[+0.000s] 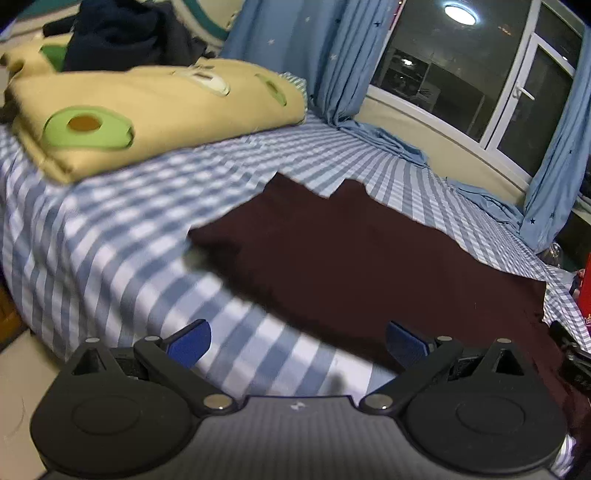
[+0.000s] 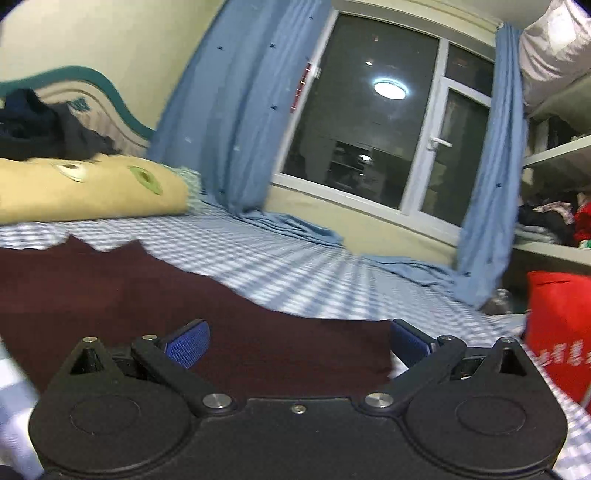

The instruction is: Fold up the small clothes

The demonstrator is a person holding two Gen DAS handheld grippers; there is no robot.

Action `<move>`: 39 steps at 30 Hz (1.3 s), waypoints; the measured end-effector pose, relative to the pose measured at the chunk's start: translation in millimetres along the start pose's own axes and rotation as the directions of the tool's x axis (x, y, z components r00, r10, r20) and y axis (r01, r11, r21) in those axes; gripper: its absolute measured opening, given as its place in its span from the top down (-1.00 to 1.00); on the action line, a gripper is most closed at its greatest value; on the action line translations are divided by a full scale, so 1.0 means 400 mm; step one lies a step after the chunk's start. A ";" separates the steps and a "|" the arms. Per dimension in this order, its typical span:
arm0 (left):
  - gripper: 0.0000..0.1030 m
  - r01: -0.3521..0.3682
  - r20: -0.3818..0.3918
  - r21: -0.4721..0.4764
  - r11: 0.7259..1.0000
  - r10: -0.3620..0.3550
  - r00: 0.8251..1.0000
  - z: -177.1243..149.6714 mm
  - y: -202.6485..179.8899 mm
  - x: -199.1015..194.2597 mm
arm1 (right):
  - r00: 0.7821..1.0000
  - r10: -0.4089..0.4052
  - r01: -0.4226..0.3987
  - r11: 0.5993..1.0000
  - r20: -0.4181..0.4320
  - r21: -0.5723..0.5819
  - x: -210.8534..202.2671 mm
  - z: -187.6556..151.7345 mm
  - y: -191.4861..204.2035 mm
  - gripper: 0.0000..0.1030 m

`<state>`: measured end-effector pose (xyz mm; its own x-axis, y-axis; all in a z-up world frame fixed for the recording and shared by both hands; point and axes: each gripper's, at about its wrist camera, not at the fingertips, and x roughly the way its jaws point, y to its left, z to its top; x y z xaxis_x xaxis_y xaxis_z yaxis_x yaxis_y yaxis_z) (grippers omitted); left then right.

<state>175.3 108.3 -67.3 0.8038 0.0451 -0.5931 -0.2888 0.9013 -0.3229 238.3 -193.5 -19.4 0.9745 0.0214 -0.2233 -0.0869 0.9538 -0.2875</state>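
left gripper has its jaws spread wide with nothing between the blue pads, just hanging over the near edge of the bed. one pad sits over the checked sheet, the other over the dark maroon garment. right gripper is the same deal, jaws wide apart and empty, low over the maroon cloth near its bottom corner, can't tell if it's actually touching.

the garment is spread flat on the blue and white checked sheet, taking up the middle of the bed, its far edge a bit jagged with a notch in it. pretty blurry in both views so the fabric detail is lost.

further back there's a folded yellow quilt with avocado prints lying on the sheet, well apart from the garment, and a heap of dark clothes on top of it by the headboard. blue curtains hang either side of a dark window, their ends pooling on the bed. off to the right a red bag sits beside the bed, with shelves of stuff behind it.
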 end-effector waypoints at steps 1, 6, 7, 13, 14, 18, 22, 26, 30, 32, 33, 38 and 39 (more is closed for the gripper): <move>-0.99 -0.001 -0.007 -0.001 1.000 0.001 1.000 -0.009 0.004 -0.003 | 1.000 0.000 0.000 1.000 -0.003 0.006 -0.007 -0.004 0.021 -0.99; -0.99 0.017 -0.027 -0.013 1.000 -0.017 0.999 -0.042 0.010 -0.020 | 0.997 -0.047 0.049 0.998 -0.065 0.034 0.007 -0.020 0.085 -0.99; -0.99 0.020 -0.029 -0.019 1.000 -0.021 0.999 -0.046 0.012 -0.021 | 0.995 -0.051 0.056 0.997 -0.082 0.055 0.011 -0.027 0.094 -0.99; -0.99 0.018 -0.048 -0.031 0.999 -0.020 0.999 -0.063 0.012 -0.016 | 0.996 -0.029 0.037 0.995 -0.088 0.091 0.032 -0.033 0.132 -0.99; -0.99 0.018 -0.052 -0.036 0.999 -0.020 0.998 -0.065 0.012 -0.014 | 0.996 -0.034 0.040 0.997 -0.088 0.066 0.042 -0.034 0.141 -0.99; -0.99 0.045 -0.061 -0.058 0.997 -0.048 0.997 -0.074 0.005 -0.010 | 0.994 -0.053 0.050 0.998 -0.099 -0.038 0.085 -0.060 0.176 -0.99; -0.99 0.061 -0.068 -0.055 0.997 -0.064 0.996 -0.081 -0.005 -0.004 | 0.993 0.004 0.008 0.995 -0.120 0.095 0.099 -0.084 0.133 -0.99; -0.99 0.061 -0.081 -0.056 0.997 -0.065 0.995 -0.084 -0.015 0.010 | 0.988 0.061 -0.034 0.982 -0.141 0.183 0.108 -0.092 0.102 -0.99; -0.99 0.062 -0.081 -0.056 0.997 -0.066 0.995 -0.083 -0.023 0.020 | 0.991 0.040 -0.019 0.987 -0.124 0.162 0.100 -0.091 0.120 -0.99; -0.99 0.063 -0.083 -0.058 0.996 -0.067 0.994 -0.082 -0.026 0.027 | 0.995 0.014 0.000 0.991 -0.102 0.132 0.089 -0.093 0.131 -0.99; -0.99 0.064 -0.082 -0.059 0.996 -0.069 0.994 -0.080 -0.027 0.030 | 0.996 0.001 0.010 0.993 -0.089 0.117 0.084 -0.095 0.138 -0.99; -0.99 0.088 -0.052 -0.080 0.993 -0.093 0.994 -0.056 -0.030 0.046 | 0.997 -0.011 0.018 0.995 -0.071 0.101 0.082 -0.099 0.140 -0.99; -0.99 0.096 -0.037 -0.081 0.992 -0.099 0.994 -0.047 -0.031 0.049 | 0.997 -0.003 0.011 0.994 -0.074 0.109 0.083 -0.099 0.137 -0.99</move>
<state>184.9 89.8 -88.8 0.8084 -0.0604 -0.5855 -0.2516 0.8638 -0.4365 257.9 -152.3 -79.7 0.9567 -0.0040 -0.2910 -0.0528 0.9809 -0.1872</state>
